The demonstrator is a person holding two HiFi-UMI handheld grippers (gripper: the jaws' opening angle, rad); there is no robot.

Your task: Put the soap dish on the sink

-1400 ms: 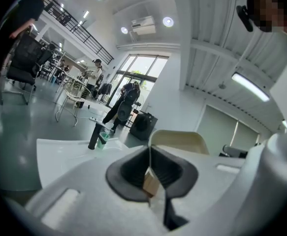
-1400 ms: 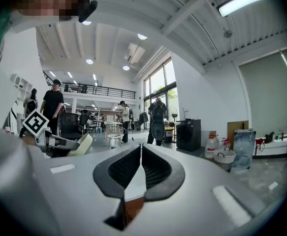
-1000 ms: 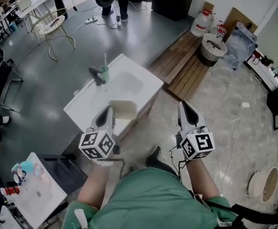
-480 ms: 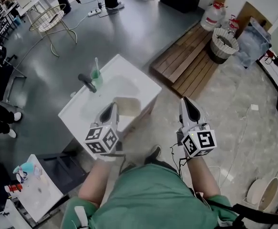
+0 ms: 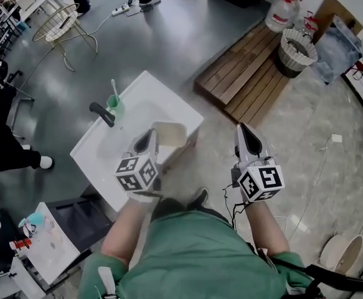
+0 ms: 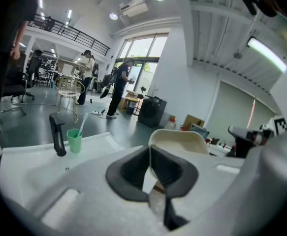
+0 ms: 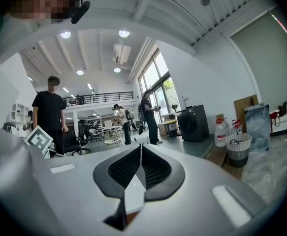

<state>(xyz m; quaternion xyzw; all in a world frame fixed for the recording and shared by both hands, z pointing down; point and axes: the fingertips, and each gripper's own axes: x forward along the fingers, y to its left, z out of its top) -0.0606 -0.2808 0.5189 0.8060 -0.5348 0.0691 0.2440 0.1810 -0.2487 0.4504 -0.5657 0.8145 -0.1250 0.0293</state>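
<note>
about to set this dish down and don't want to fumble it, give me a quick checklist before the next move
1. Left gripper shut on the soap dish rim: ok.
2. Dish above the sink: ok, over its near corner in the head view.
3. Dish already resting on the sink: cannot tell.
4. Landing spot apart from the faucet and green cup: ok, both stand at the opposite edge.
5. Right gripper shut, empty, off to the side of the sink: ok.
</note>
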